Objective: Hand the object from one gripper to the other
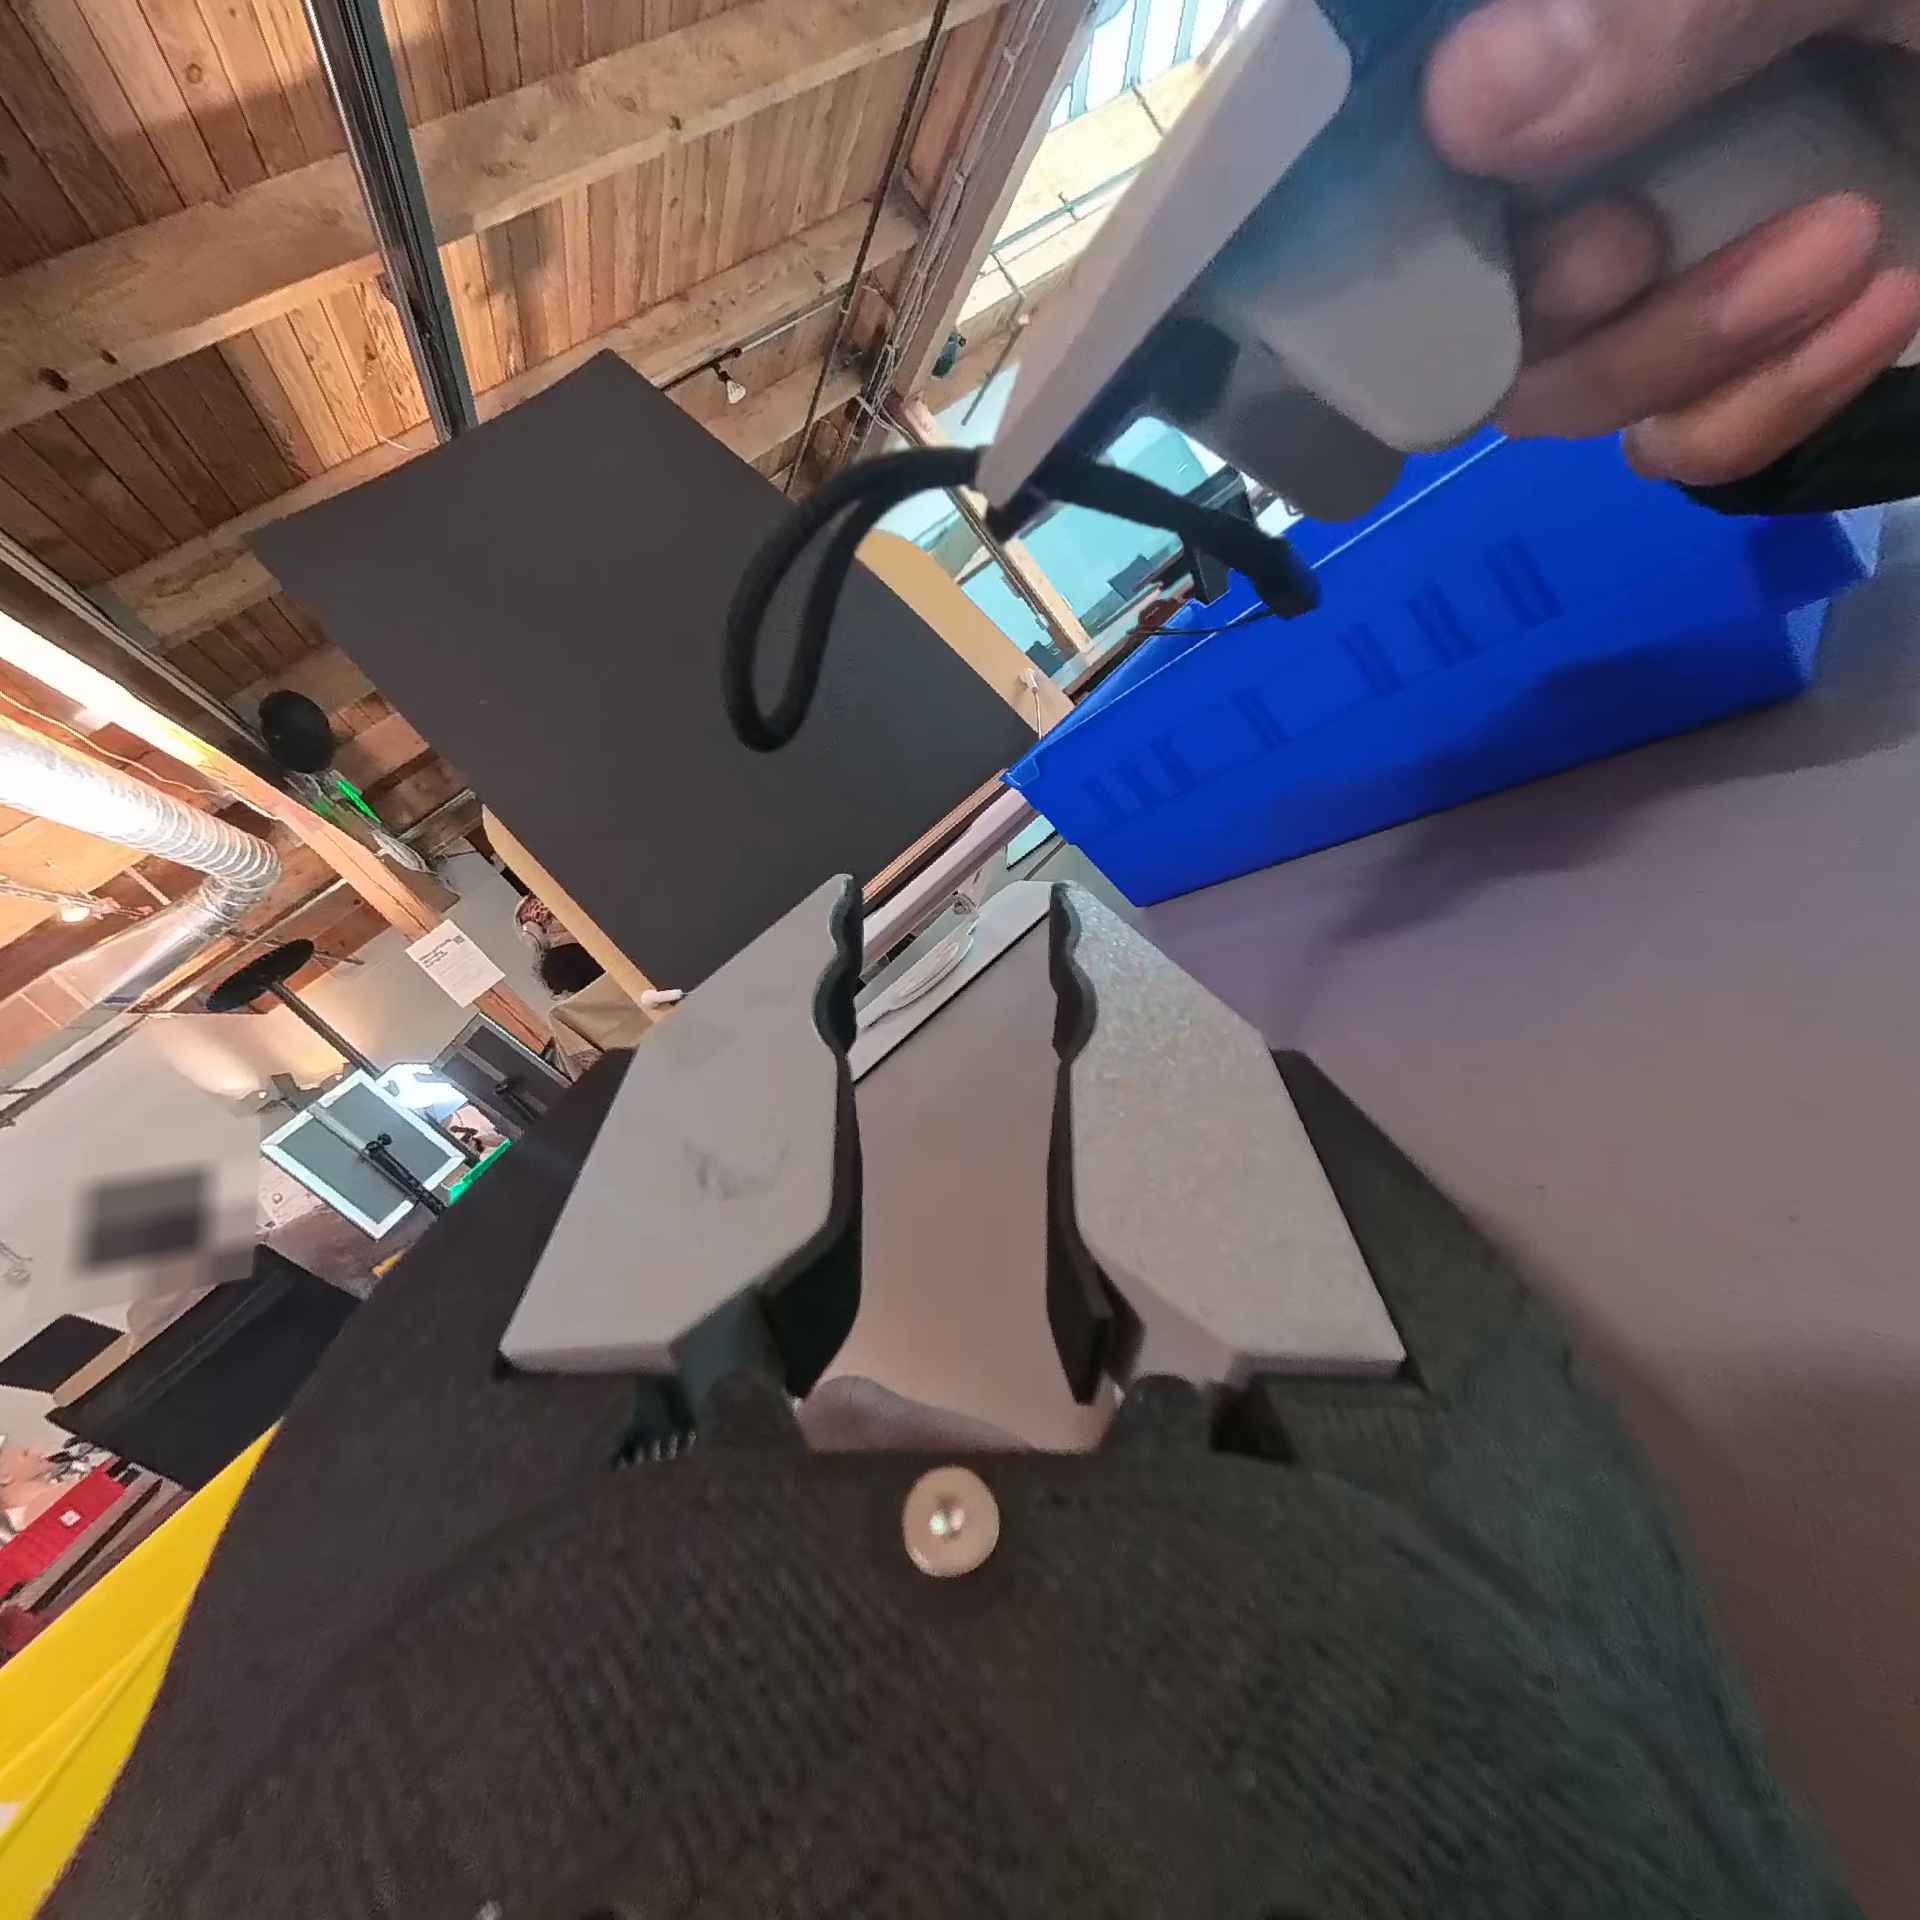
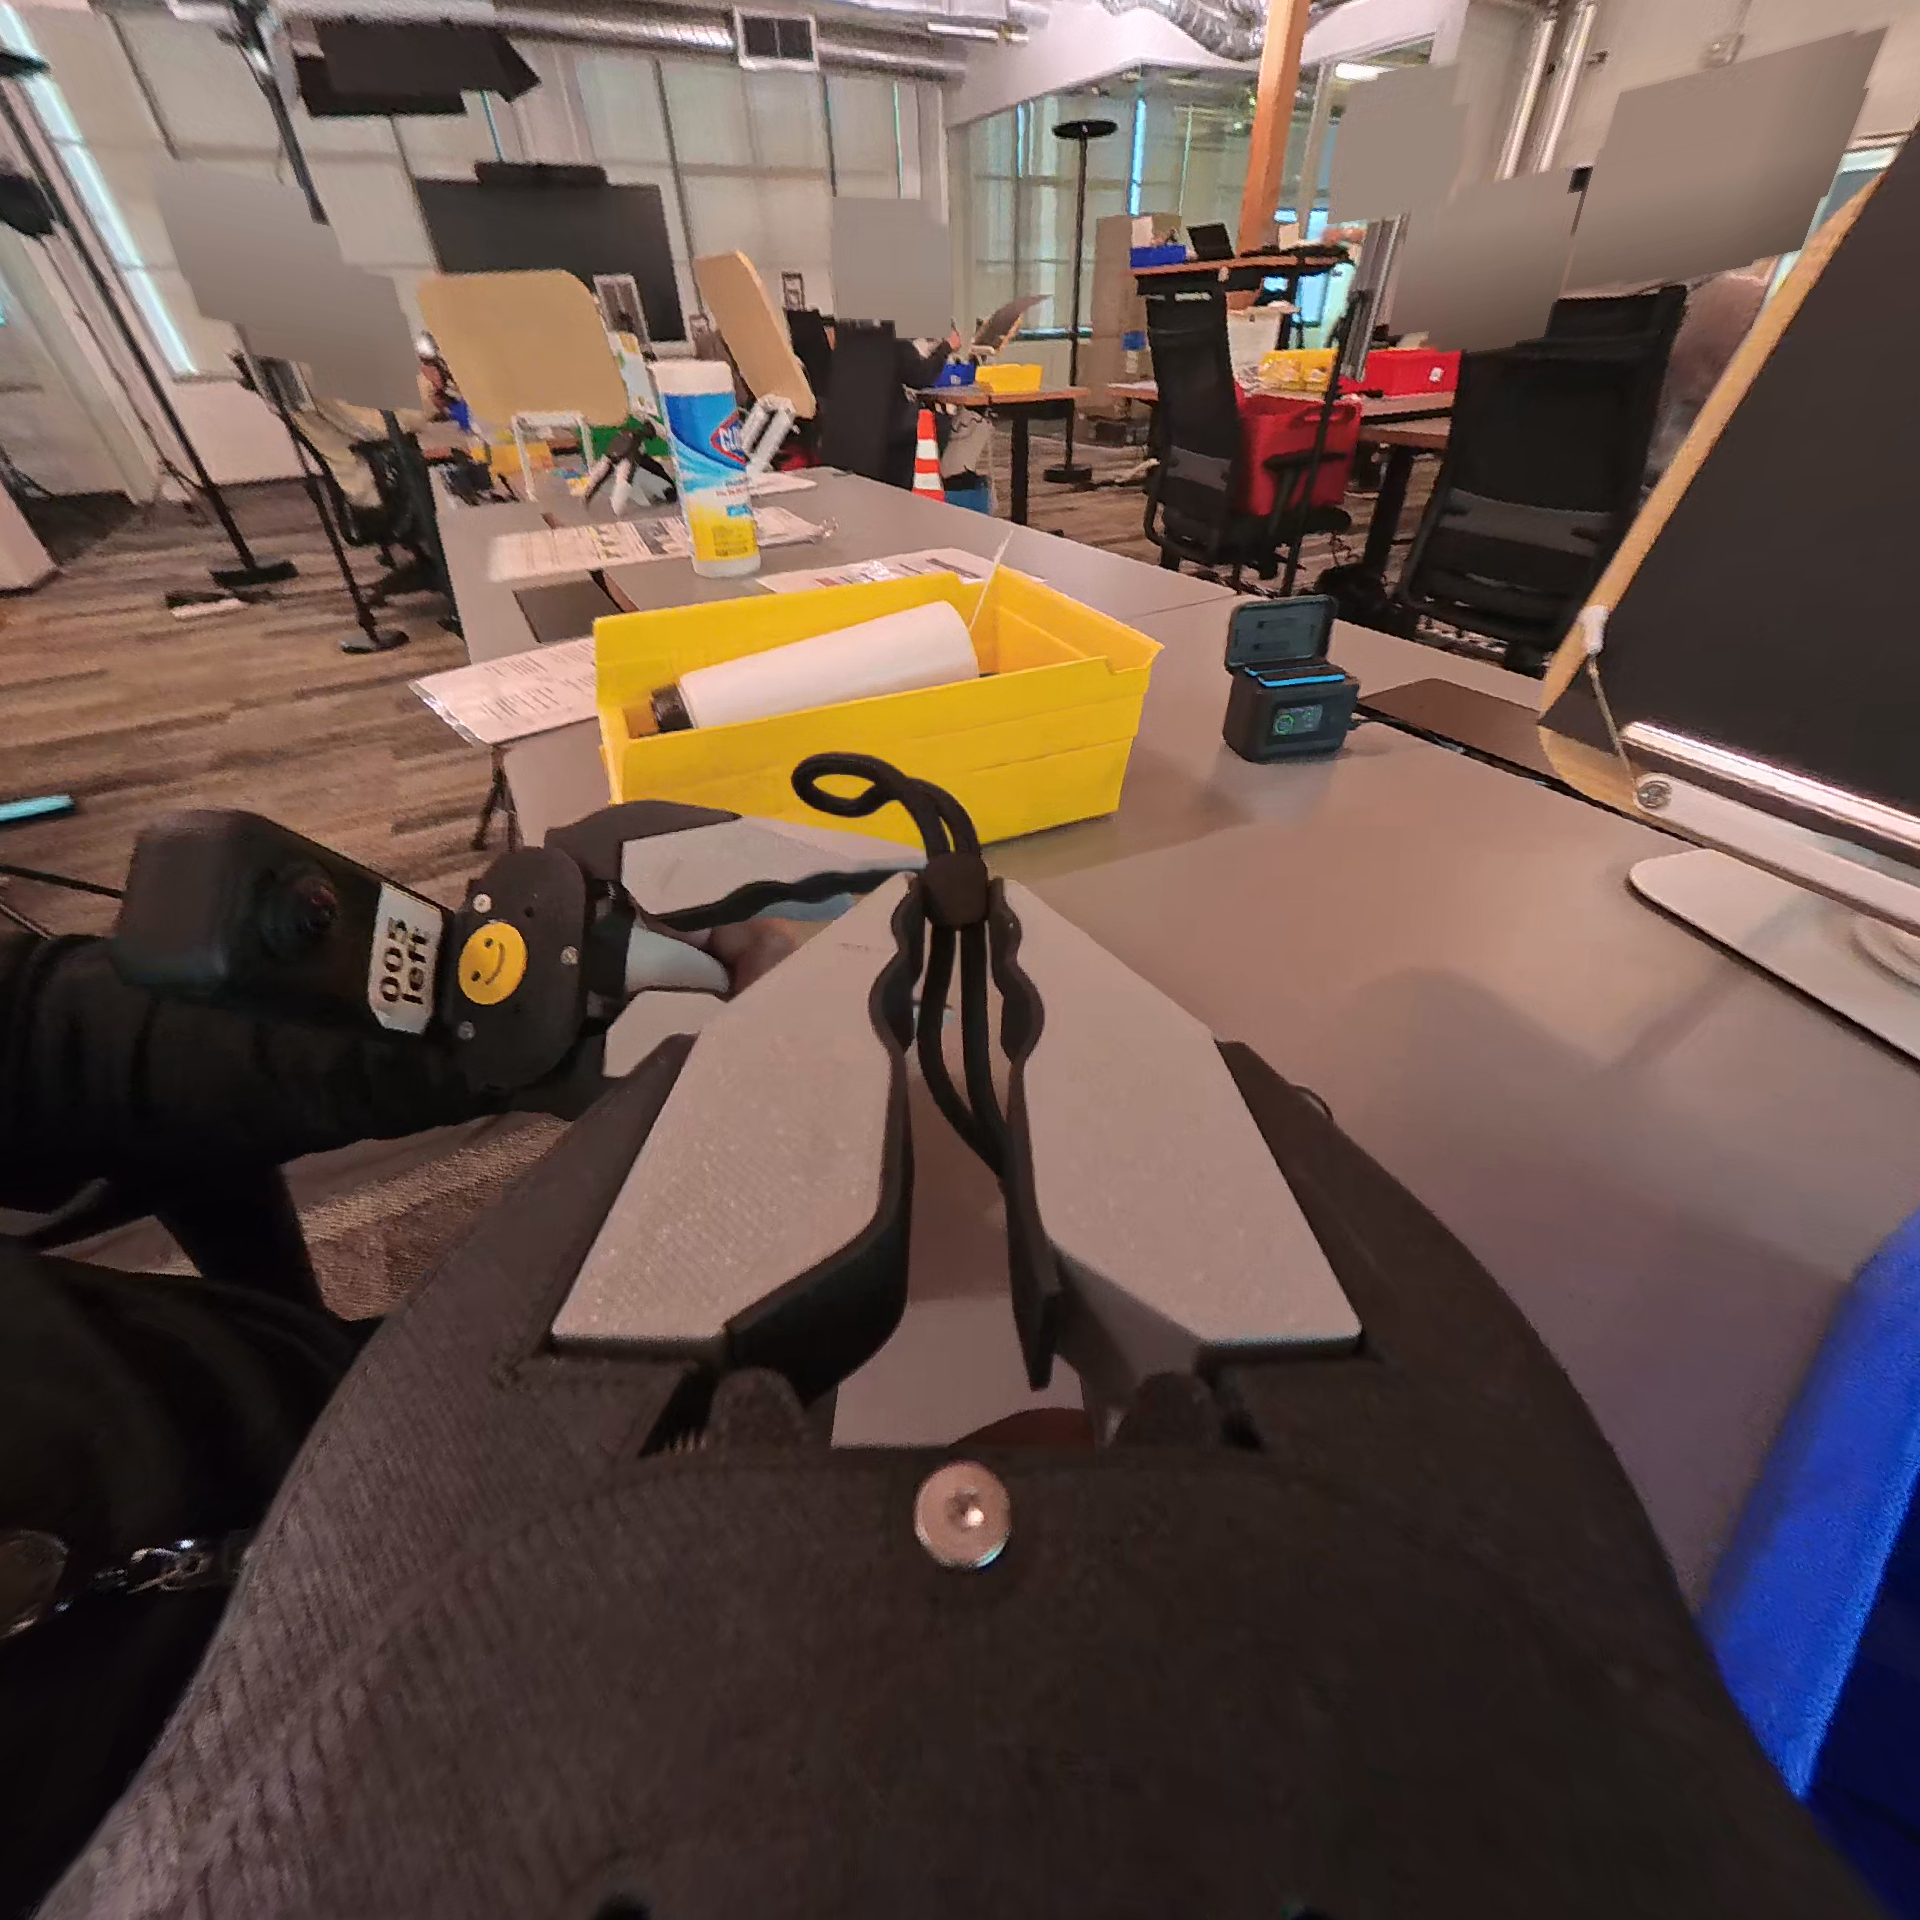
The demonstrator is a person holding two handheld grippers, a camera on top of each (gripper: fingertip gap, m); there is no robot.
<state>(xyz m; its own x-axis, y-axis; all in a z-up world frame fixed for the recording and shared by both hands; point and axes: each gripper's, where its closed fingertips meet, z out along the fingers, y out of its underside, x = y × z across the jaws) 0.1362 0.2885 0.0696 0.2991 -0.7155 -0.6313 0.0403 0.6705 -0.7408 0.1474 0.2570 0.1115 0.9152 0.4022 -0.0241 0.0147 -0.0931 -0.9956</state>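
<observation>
The right gripper [image 2: 951, 925] is clamped on a black cord [image 2: 940, 831], its loop poking out above the bench [image 2: 1351, 987]. The left gripper [image 1: 954, 935], empty, gapes just below that cord [image 1: 790, 613]. Beyond sit a yellow bin [image 2: 883, 748] and, blurrily, a blue bin [image 1: 1455, 707].

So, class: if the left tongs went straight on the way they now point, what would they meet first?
Probably the black cord loop hanging from the right tongs; the left tongs are open and aimed just below it, though depth is unclear.
</observation>
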